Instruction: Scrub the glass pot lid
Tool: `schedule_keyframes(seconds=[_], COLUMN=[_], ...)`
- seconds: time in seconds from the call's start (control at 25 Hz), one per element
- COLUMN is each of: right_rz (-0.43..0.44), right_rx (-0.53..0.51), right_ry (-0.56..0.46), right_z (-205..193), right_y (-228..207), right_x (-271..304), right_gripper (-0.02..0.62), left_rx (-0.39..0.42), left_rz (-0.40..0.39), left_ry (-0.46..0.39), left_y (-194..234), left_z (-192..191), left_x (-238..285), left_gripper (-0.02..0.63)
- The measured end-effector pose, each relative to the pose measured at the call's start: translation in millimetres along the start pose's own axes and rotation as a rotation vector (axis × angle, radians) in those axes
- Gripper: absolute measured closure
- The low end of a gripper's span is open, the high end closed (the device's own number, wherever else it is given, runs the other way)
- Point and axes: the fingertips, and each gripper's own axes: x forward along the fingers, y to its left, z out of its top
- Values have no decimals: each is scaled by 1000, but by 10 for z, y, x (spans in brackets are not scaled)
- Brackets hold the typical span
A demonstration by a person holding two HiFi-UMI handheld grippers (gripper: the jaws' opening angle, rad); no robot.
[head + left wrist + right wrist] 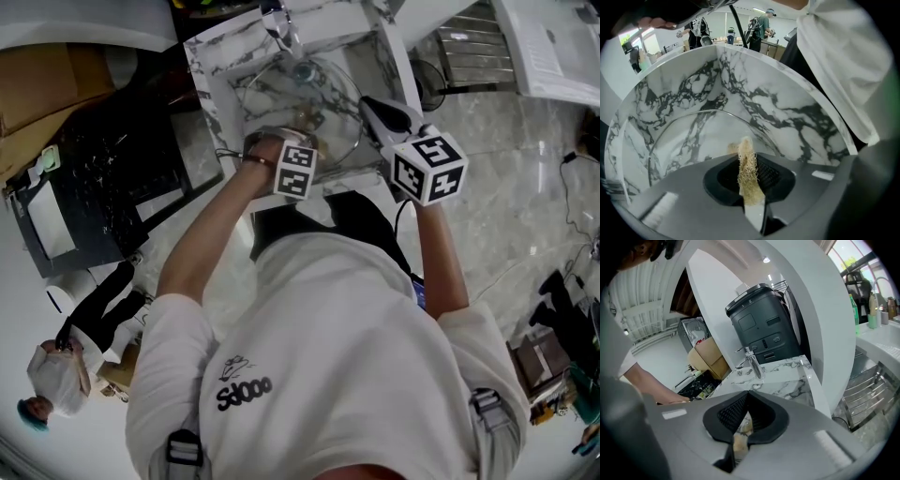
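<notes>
The glass pot lid [314, 103] stands tilted inside the marble sink [211, 70], its curved metal rim clear in the left gripper view [689, 123]. My left gripper [281, 142] is shut on a strip of tan loofah scrubber [746, 171], which pokes out toward the lid's glass. In the left gripper view the gripper [751, 190] pinches the strip upright. My right gripper [380, 114] sits at the lid's right edge. In its own view this gripper [738, 430] has its jaws closed on a shiny bit of the lid's edge [742, 427].
A chrome faucet [278, 21] [753, 363] stands at the sink's back edge. A wire dish rack [473, 47] lies to the right. A dark grey bin [761, 324] stands behind the sink. A black counter [94, 178] and a cardboard box [47, 84] are at the left.
</notes>
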Motion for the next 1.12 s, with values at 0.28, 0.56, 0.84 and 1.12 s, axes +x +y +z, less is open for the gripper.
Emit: schedule_keyframes(seconds=[0.28,0.56,0.84,1.12], right_rz=[26,29,13,-19], right_rx=[-21,-28,-8,16], right_ry=[11,10,15,4], right_z=[6,49,23,29], right_y=[122,143,83,-57], right_x=[87,117,122,58], right_gripper=[592,592,592,592], left_rx=[-5,8,-117,-211], left_rz=[-114,-151,-10,136], left_ry=[104,224,284,311], left_y=[-202,-191,297,846], left_z=[-418,-801,-1175,-1306], left_x=[-73,-160,-223,-254], left_gripper=[555,555,555,555])
